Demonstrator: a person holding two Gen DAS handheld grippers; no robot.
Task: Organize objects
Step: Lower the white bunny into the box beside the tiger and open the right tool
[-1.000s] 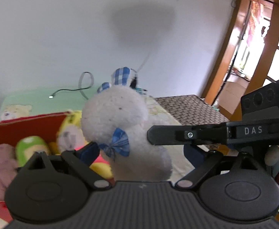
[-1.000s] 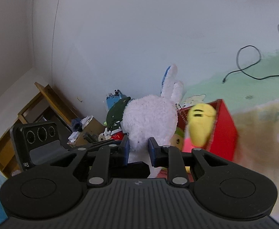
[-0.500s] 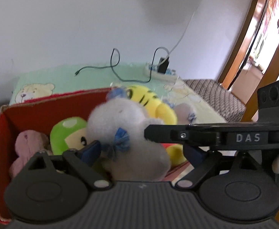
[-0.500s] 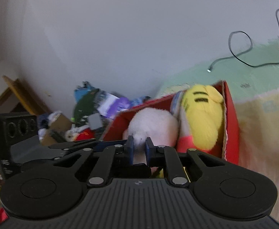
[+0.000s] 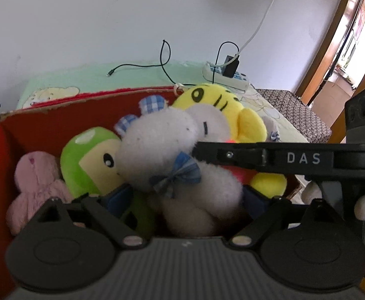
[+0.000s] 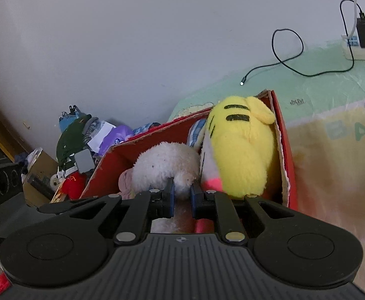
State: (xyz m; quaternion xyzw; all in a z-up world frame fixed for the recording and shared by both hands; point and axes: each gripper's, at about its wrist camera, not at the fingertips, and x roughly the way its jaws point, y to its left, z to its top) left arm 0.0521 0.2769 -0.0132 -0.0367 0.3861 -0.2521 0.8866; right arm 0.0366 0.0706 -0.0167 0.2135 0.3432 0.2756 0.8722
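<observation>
A white plush rabbit (image 5: 157, 145) with a blue checked bow lies low in the red cardboard box (image 5: 45, 125), on top of other toys. My left gripper (image 5: 186, 197) straddles its body; the jaws are opening, and a gap shows at the left pad while the right pad still touches the fur. My right gripper (image 6: 182, 195) is shut on a tuft of the white rabbit (image 6: 165, 165) at the near side of the red box (image 6: 282, 135). In the left wrist view the right gripper's black body crosses from the right.
In the box lie a yellow plush (image 5: 214, 97) (image 6: 239, 155), a green one (image 5: 87, 160) and a pink one (image 5: 37, 175). A power strip (image 5: 227, 77) and black cable lie on the bed behind. Clutter (image 6: 82, 145) is piled left of the box. A doorway (image 5: 352, 37) opens at right.
Both grippers have come down with the white rabbit from above the box into it. The right jaws have closed tighter on the fur.
</observation>
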